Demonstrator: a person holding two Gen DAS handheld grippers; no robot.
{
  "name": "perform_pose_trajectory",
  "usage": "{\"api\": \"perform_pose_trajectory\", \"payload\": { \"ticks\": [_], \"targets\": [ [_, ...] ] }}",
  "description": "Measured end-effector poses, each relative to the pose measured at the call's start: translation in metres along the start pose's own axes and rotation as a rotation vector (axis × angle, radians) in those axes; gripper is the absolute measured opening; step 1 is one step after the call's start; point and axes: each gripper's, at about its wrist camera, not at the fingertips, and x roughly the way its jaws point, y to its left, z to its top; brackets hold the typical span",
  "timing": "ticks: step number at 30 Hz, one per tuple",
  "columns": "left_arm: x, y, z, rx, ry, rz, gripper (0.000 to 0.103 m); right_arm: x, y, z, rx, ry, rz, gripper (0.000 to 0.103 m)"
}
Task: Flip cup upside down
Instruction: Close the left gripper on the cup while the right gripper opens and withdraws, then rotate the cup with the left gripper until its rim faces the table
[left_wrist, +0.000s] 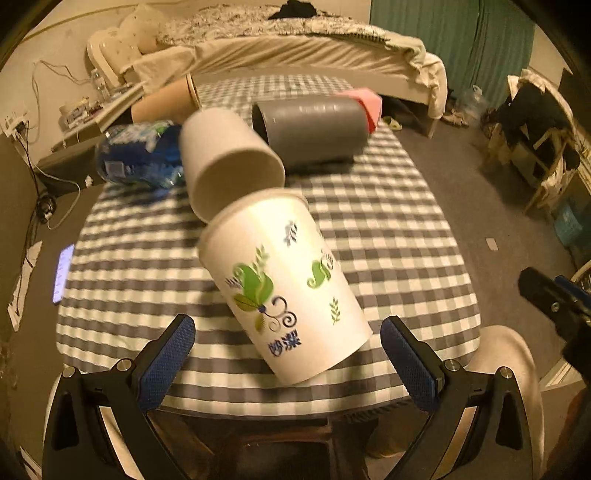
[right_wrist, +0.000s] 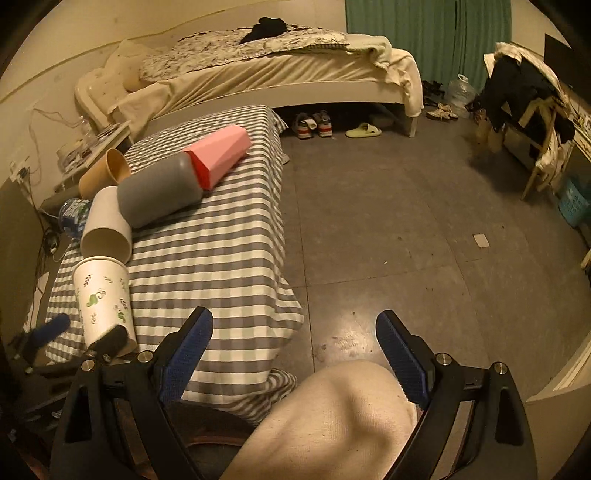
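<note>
A white paper cup with green leaf prints (left_wrist: 284, 284) lies on its side on the checkered tablecloth (left_wrist: 399, 236), base toward me, mouth toward the far side. My left gripper (left_wrist: 288, 358) is open, its blue-padded fingers either side of the cup's base, apart from it. The cup also shows in the right wrist view (right_wrist: 103, 299), with the left gripper (right_wrist: 85, 336) at its base. My right gripper (right_wrist: 295, 354) is open and empty, off the table's right side above a knee and the floor.
Beyond the printed cup lie a plain white cup (left_wrist: 229, 158), a grey cup (left_wrist: 314, 129), a pink box (left_wrist: 369, 107), a brown cup (left_wrist: 166, 99) and a blue water bottle (left_wrist: 136, 155). A bed (right_wrist: 277, 74) stands behind the table; a chair (right_wrist: 535, 122) at right.
</note>
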Motion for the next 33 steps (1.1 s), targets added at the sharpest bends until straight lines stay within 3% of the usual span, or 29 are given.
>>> {"api": "perform_pose_trajectory", "payload": {
  "ticks": [10, 14, 19, 33],
  "targets": [
    [0.000, 0.011, -0.001, -0.018, -0.016, -0.050, 0.100, 0.007, -0.005, -0.005, 0.013, 0.021, -0.006, 0.090],
    [0.002, 0.017, -0.002, -0.032, 0.001, -0.076, 0.086, 0.006, 0.004, -0.005, -0.012, 0.018, -0.005, 0.090],
    [0.005, 0.024, -0.005, -0.040, 0.026, -0.108, 0.059, 0.006, 0.014, -0.006, -0.035, 0.021, -0.005, 0.090],
    [-0.038, 0.038, 0.003, 0.018, -0.060, -0.113, 0.057, 0.003, 0.031, -0.006, -0.075, 0.020, -0.014, 0.090]
  ]
}}
